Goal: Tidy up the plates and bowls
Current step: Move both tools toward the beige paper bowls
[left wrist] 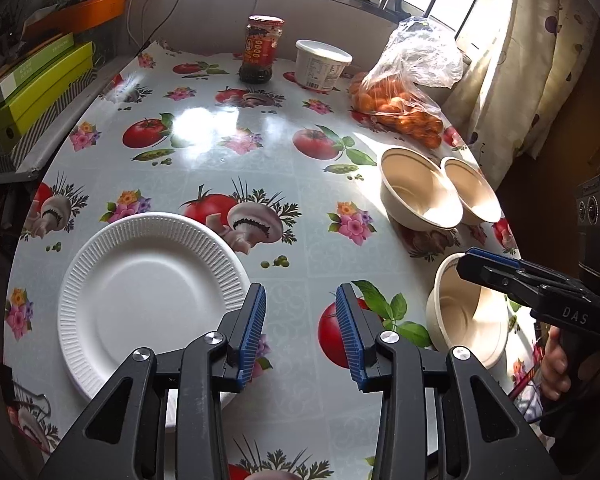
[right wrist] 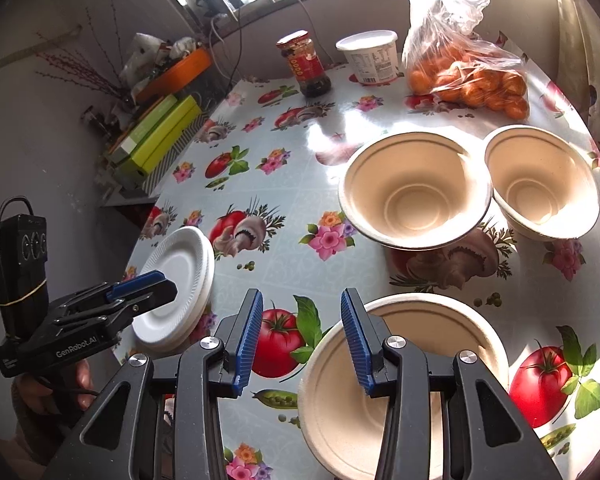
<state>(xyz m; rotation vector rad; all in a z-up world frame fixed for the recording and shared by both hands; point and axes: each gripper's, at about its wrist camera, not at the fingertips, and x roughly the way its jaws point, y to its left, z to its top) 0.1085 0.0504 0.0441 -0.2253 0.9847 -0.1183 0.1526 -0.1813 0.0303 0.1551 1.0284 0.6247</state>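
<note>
**Both hand-held grippers poised over plates and bowls**

On the counter [left wrist: 228, 168] with its glossy fruit-print cloth, we see white ribbed paper plates [left wrist: 148, 304] at left and three beige pulp bowls. We should nest the nearest beige bowl [right wrist: 404, 384] squarely into the larger far bowl [right wrist: 414, 192]. The left hand-held gripper [left wrist: 301, 332] and right hand-held gripper [right wrist: 302, 336] stand released, empty. Only the right view shows the plates stacked.

White ribbed plates [left wrist: 148, 300] stacked at left; three beige bowls [right wrist: 414, 188] upright at right, all empty
</note>
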